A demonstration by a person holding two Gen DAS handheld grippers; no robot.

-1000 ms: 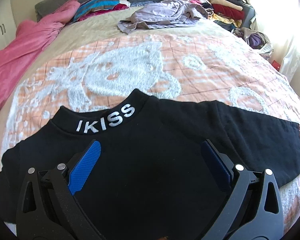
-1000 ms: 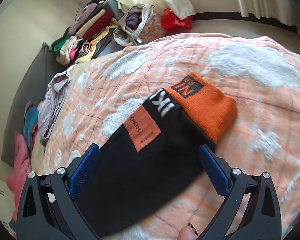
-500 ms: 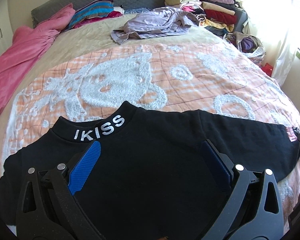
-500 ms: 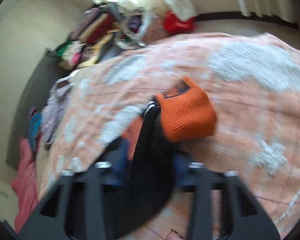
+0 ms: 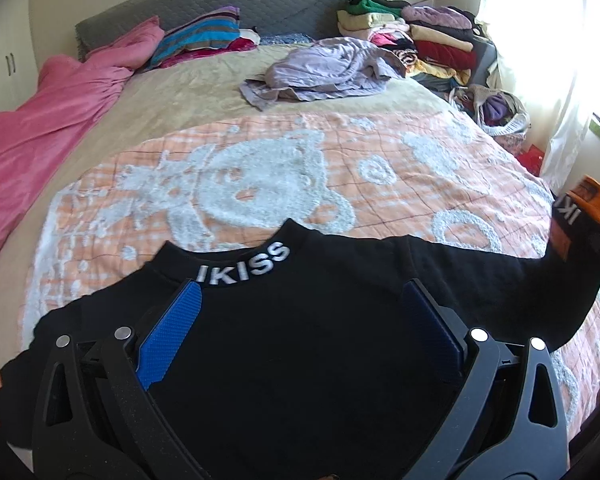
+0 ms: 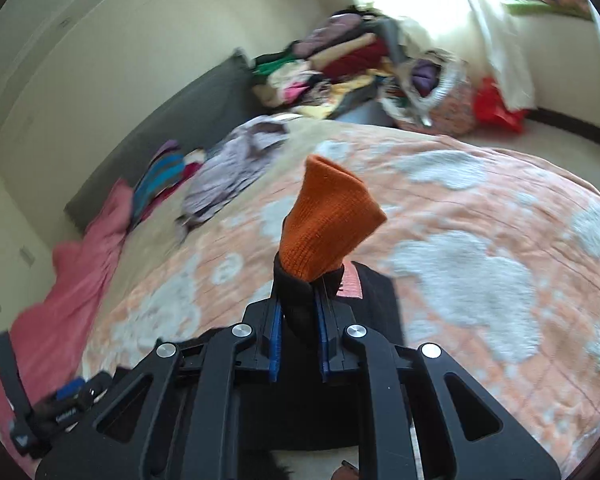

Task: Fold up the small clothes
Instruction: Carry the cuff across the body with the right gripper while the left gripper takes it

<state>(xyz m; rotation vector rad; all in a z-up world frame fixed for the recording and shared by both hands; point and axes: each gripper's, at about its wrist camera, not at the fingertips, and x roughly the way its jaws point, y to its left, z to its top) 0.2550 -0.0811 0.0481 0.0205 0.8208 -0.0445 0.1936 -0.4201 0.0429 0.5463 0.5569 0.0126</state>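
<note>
Folding step: right sleeve of the black sweater point(image 5: 292, 344) goes up and across toward the chest, judging by the grip and the task.

Left wrist view
- Sweater: lies flat on the bed's orange-and-white blanket point(image 5: 260, 168), collar reading IKISS away from the camera.
- Left gripper point(image 5: 300, 328): jaws wide, nothing between them, hovering over the chest panel; blue pads point(image 5: 168, 340) clear of the cloth as far as I can tell.
- Right sleeve point(image 5: 500, 280): rises off the blanket at the frame's right edge, orange cuff point(image 5: 592, 204) uppermost.
- Advice: bring the left jaws down on the shoulder line to pin the body, so the pull does not drag the whole garment.

Right wrist view
- Right gripper point(image 6: 298, 320): jaws have just been closing and now stand narrow, pinching the black sleeve just below the orange cuff point(image 6: 328, 228), which sticks up past the pads.
- Frame: blurred; the bed edge is hard to read.
- Advice: carry the cuff low and level across the chest, keep the sleeve untwisted, and lay it straight before letting go.
- Risk: grip sits on a bunched fold; thick knit may slip.
</note>
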